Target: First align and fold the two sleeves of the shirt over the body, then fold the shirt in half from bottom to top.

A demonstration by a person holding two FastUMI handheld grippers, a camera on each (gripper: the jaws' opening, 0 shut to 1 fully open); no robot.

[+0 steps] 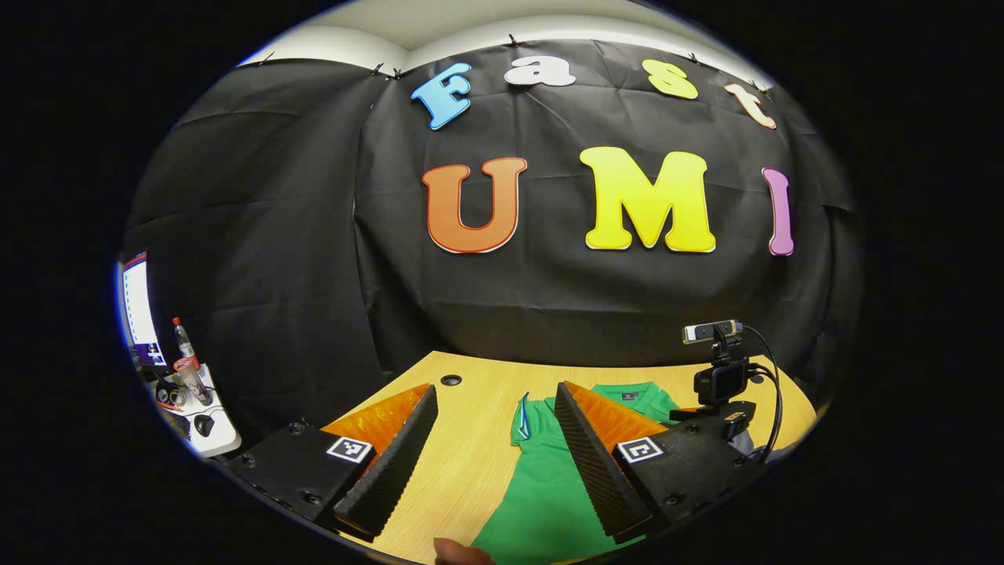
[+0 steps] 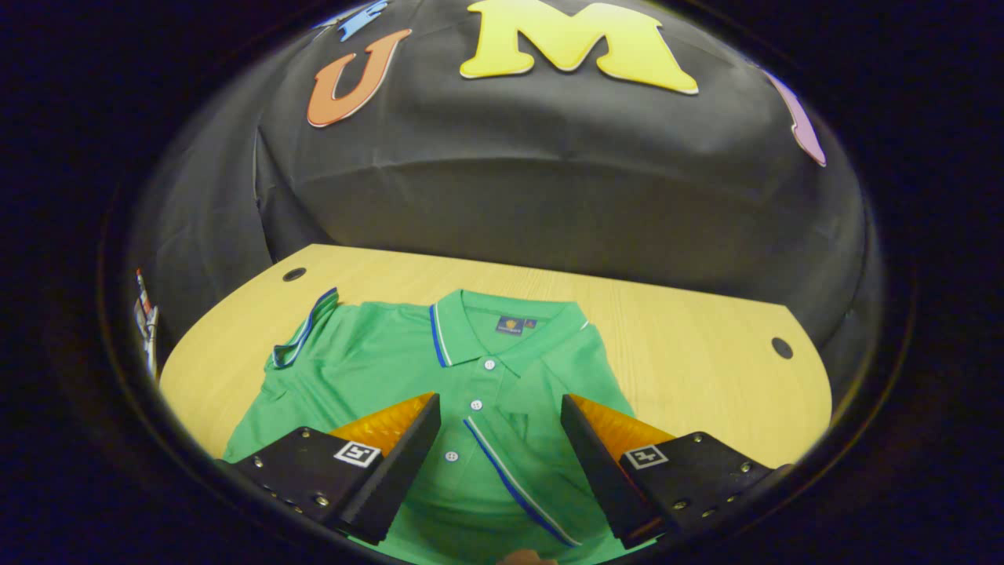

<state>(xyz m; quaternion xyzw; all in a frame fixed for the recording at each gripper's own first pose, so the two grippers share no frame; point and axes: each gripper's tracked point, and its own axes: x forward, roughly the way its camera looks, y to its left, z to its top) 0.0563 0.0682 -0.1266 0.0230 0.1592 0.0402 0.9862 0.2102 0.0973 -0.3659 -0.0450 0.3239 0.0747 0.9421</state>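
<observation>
The green polo shirt lies flat on the wooden table, directly ahead of the right gripper, whose fingers gape wide, holding nothing. One sleeve is folded across the chest. Bare tabletop spreads beyond its right finger. The left gripper, equally wide and empty, hovers over the shirt's edge, the other gripper off its right finger, a side desk to its left.
</observation>
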